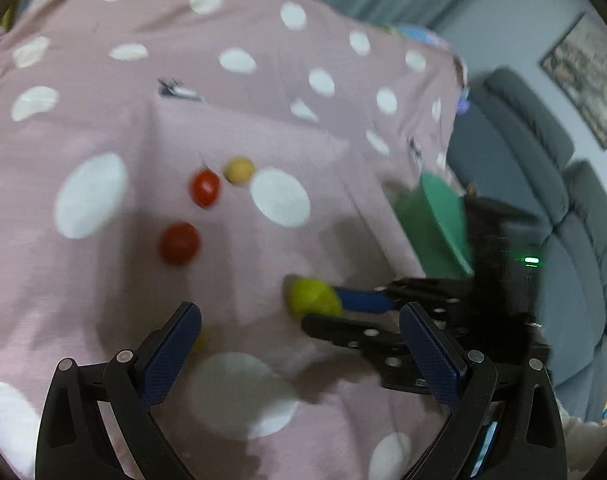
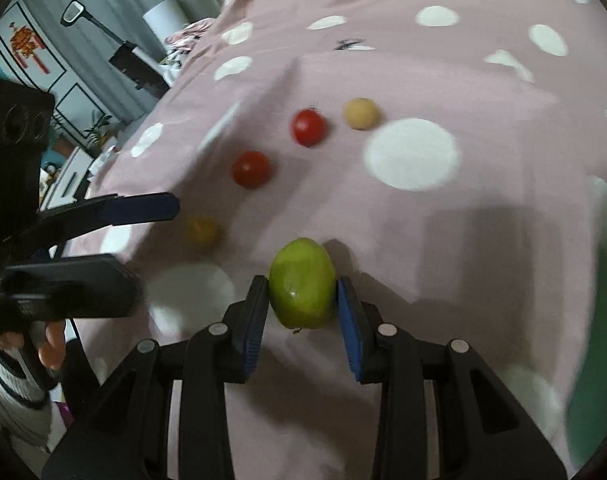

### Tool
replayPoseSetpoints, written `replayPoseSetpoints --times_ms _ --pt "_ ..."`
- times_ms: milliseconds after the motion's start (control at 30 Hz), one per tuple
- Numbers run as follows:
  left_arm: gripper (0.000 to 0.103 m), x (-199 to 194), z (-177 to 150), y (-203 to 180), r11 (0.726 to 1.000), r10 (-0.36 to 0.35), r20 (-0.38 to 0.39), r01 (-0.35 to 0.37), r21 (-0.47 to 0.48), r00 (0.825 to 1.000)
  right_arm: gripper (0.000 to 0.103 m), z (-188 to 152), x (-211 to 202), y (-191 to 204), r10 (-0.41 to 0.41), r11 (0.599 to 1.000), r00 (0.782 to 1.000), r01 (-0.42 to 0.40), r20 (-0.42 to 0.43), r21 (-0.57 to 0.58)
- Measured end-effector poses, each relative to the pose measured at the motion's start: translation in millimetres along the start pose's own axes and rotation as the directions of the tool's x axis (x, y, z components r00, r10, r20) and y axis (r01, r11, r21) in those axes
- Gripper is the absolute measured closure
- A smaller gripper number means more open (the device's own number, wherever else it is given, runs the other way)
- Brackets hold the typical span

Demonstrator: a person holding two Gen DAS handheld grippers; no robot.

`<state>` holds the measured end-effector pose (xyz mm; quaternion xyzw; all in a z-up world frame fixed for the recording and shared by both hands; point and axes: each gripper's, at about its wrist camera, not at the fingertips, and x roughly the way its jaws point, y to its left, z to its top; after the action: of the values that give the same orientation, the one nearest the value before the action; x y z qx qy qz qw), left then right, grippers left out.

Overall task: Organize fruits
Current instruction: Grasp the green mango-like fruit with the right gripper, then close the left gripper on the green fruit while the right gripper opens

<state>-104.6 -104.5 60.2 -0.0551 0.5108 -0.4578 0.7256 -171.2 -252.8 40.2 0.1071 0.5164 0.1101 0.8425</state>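
My right gripper (image 2: 302, 286) is shut on a green oval fruit (image 2: 302, 283), held just above the pink dotted cloth (image 2: 483, 80). In the left wrist view the same green fruit (image 1: 313, 298) sits between the right gripper's fingertips (image 1: 323, 308). My left gripper (image 1: 299, 318) stands open and wide with nothing between its pads; it also shows at the left of the right wrist view (image 2: 143, 244). Two red tomatoes (image 1: 204, 188) (image 1: 179, 243), a beige round fruit (image 1: 238, 170) and a small yellow fruit (image 2: 201, 231) lie on the cloth beyond.
A green container (image 1: 435, 224) stands at the cloth's right edge, blurred in the right wrist view (image 2: 599, 320). A grey sofa (image 1: 543, 168) lies beyond it. A person's hand (image 2: 49, 344) holds the left gripper's handle.
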Motion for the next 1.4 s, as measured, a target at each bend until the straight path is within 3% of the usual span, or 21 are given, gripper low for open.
replayPoseSetpoints --times_ms 333,500,600,733,833,1133,1333,1400 --pt "0.004 44 0 -32 1.000 -0.008 -0.124 0.011 0.028 0.992 0.066 -19 -11 -13 0.021 1.000 0.999 -0.021 0.027 0.003" --pt "0.007 48 -1 -28 1.000 -0.018 -0.127 0.016 -0.016 0.992 0.066 -23 -6 -15 0.052 0.998 0.998 -0.053 0.038 0.018" --pt "0.015 50 5 -25 0.999 -0.008 -0.117 0.005 -0.032 0.993 0.066 -21 -7 -14 0.054 0.998 0.998 -0.055 0.044 0.024" --pt "0.018 51 12 -18 0.999 -0.026 -0.106 0.021 -0.041 0.994 0.062 -16 -7 -16 0.063 0.997 0.997 -0.065 0.054 0.033" --pt "0.031 57 11 -16 0.999 -0.027 -0.141 0.022 -0.037 0.990 0.060 -12 -5 -12 0.077 0.997 0.996 -0.078 0.046 0.027" --pt "0.033 55 5 -15 1.000 -0.013 -0.152 0.009 -0.026 0.988 0.060 -8 6 -5 0.081 0.997 0.996 -0.081 0.030 -0.001" --pt "0.034 55 8 -9 0.998 -0.050 -0.136 0.044 -0.049 0.989 0.038 0 3 -13 0.040 0.999 0.998 -0.040 0.039 -0.018" --pt "0.034 55 9 -9 0.998 -0.051 -0.135 0.044 -0.053 0.990 0.038 3 6 -13 0.041 0.999 0.999 -0.040 0.028 -0.037"
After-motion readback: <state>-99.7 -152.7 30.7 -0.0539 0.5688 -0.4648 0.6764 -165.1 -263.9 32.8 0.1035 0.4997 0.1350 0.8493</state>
